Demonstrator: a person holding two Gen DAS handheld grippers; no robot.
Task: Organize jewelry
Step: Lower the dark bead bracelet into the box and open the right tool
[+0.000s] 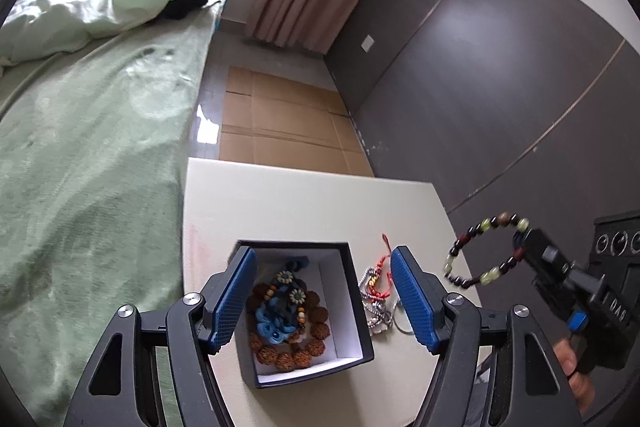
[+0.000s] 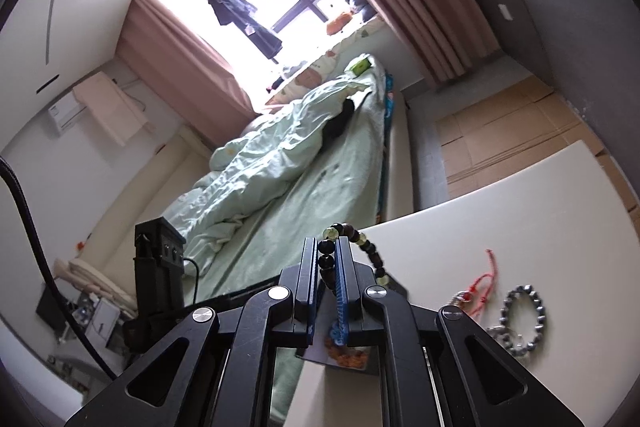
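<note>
left tongs (image 1: 324, 297): blue-padded jaws spread wide, nothing between the pads, hovering right over the small black square box with white lining (image 1: 352, 311)

box contents: a bracelet of chunky brown knobbly beads (image 1: 308, 341) with a blue knotted cord piece with little flower beads (image 1: 280, 311) lying on top

right tongs (image 2: 329, 259): pretty much fully closed, pinching the bracelet of dark brown and pale green round beads (image 1: 486, 253); the loop hangs in the air off to the right of the box, clear of the bench

bench (image 1: 304, 207): cream-white flat top, box sits near its front edge

still loose on the bench: a red braided cord (image 1: 383, 267) and a silvery bead chain (image 1: 370, 301) tangled together just right of the box, plus a grey metallic bead bracelet (image 2: 524, 311) next to them

person: only fingers (image 1: 568, 363) on the right handle

background: bed with pale green sheet (image 1: 92, 163) to the left, flattened cardboard (image 1: 288, 123) on the floor beyond the bench
</note>
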